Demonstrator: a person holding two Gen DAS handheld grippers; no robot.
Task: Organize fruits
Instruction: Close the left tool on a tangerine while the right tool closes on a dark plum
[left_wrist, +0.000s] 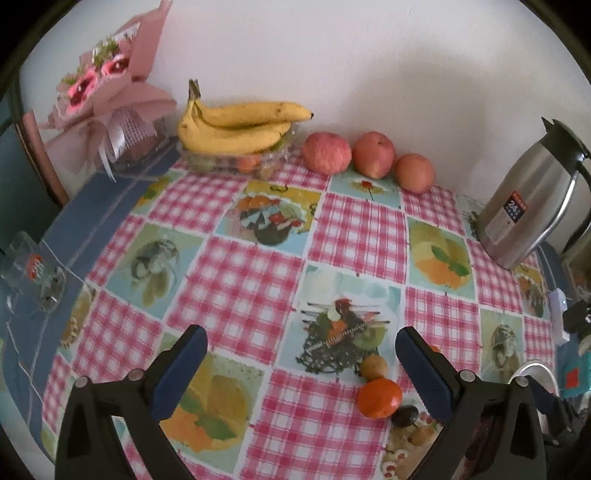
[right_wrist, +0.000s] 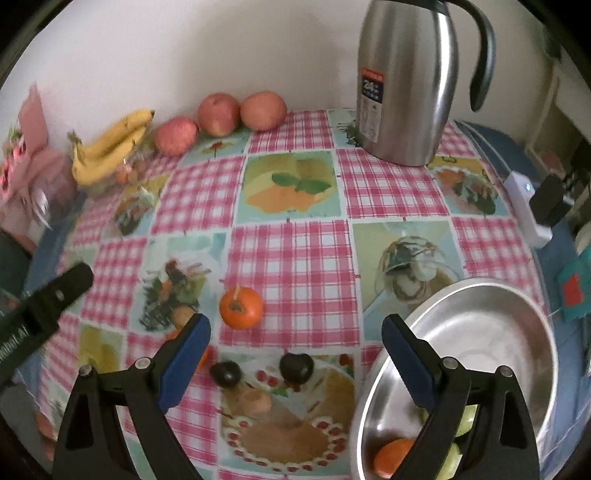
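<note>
A: What is seen at the far left of the surface?

B: A bouquet is propped against the wall, and beside it bananas are laid over a clear tray of small fruit. Three apples are lined up along the wall, probably so that they cannot roll. A steel jug is stood at the far right.

A: And the left gripper?

B: It is held spread apart, with nothing between its fingers, above the checked cloth. Near its right finger a small tan fruit, an orange fruit and a dark plum are lying loose.

A: What is shown by the right wrist view?

B: The right gripper is likewise released and empty. An orange persimmon-like fruit is found just ahead of it, and two dark plums lie nearer, between its fingers. A metal bowl is kept at the near right edge, within easy reach; an orange fruit and something green are already held in it.

A: So how far along is the sorting judged to be?

B: Partly done: loose fruit is left on the cloth, and the bowl is presumably meant to receive it.
</note>
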